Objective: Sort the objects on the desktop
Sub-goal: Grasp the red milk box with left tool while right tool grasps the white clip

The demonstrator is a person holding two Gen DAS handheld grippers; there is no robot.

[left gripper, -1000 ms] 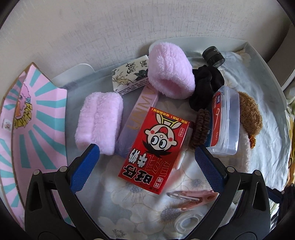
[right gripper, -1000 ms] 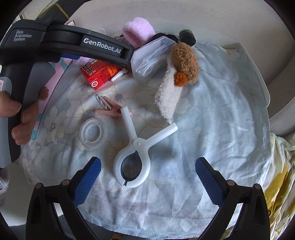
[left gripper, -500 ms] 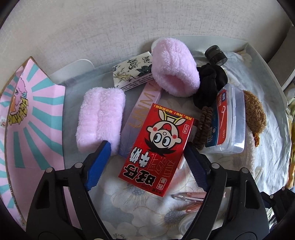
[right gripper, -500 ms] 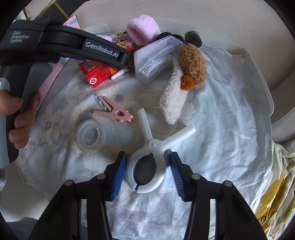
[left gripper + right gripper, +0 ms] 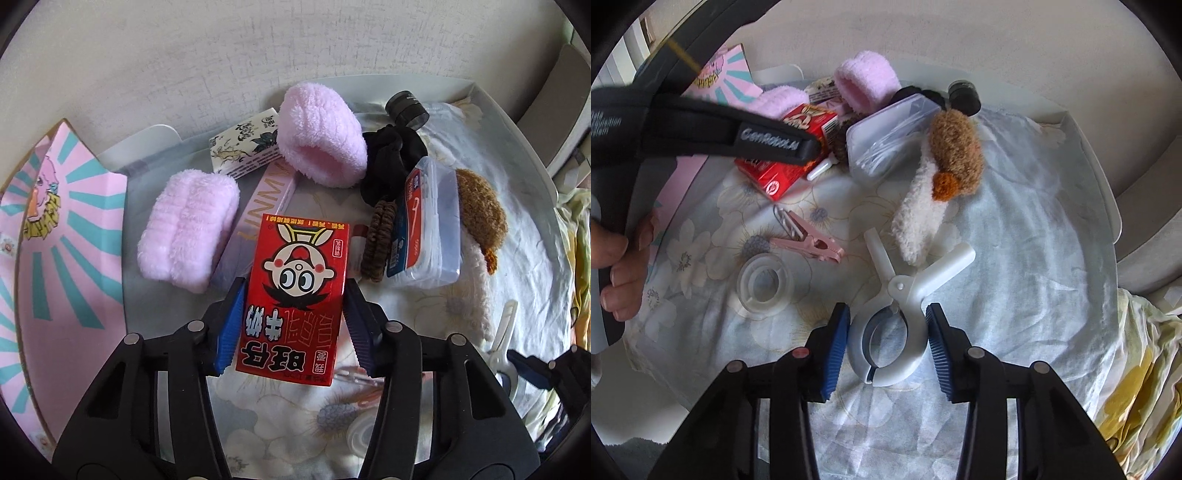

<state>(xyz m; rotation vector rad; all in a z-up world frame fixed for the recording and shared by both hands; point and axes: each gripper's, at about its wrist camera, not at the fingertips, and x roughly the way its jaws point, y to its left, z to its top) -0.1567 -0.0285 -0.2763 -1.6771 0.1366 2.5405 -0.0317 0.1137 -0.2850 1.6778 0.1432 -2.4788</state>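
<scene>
Lying visible: two pink wristbands (image 5: 188, 229), one red carton (image 5: 295, 299).

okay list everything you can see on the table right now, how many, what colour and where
milk carton: 1, red, between left gripper's fingers
spring clamp: 1, white, between right gripper's fingers
fluffy wristbands: 2, pink, far left
clothes peg: 1, pink, beside tape roll
tape roll: 1, clear, near left
floss-pick box: 1, clear, right of carton
scrunchie: 1, black, far side
hair ties: brown, count unclear, beside box
left gripper: shut on carton
right gripper: around clamp
</scene>
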